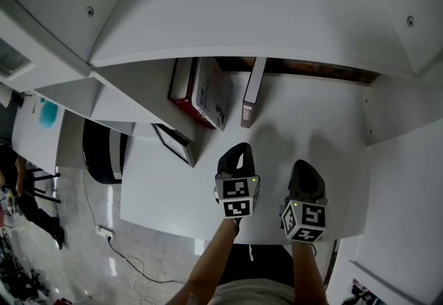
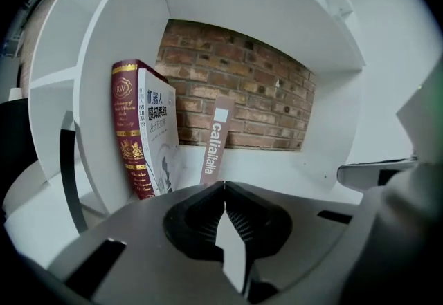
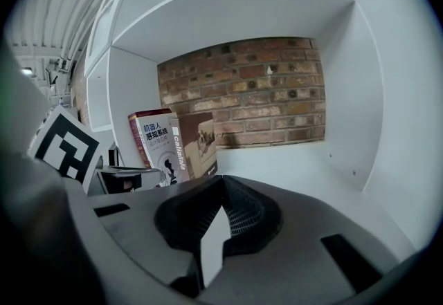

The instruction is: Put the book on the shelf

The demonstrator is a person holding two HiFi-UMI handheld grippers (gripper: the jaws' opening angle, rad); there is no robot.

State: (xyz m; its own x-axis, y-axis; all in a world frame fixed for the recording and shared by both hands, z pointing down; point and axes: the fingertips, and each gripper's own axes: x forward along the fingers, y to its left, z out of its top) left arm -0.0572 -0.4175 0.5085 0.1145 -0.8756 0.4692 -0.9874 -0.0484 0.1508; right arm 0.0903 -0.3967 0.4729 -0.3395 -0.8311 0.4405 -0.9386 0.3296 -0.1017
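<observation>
**Task item.** The slim brown book (image 1: 252,93) stood upright on the shelf (image 1: 315,124), in the compartment backed by the brick wall (image 2: 242,82), with its spine toward the near side. It was to the right of a red book (image 2: 124,132) and a white book (image 2: 158,132). The head view showed a gap between it and that pair. Placement was judged complete.

**Grippers.** The left gripper (image 2: 225,189) had its jaws closed tip to tip with nothing between them, and it was on the near side, apart from the book. The right gripper (image 3: 223,191) was in the same state, closed and empty, just to the right of the left one.

**Handling assessment (judgement only).** The book looked thin, stiff-covered and light. It stood on a narrow foot, so a nudge could topple it. If it needed correcting, the place to take hold was across both covers at the spine, about mid-height, with modest pressure, since the covers may be smooth.
</observation>
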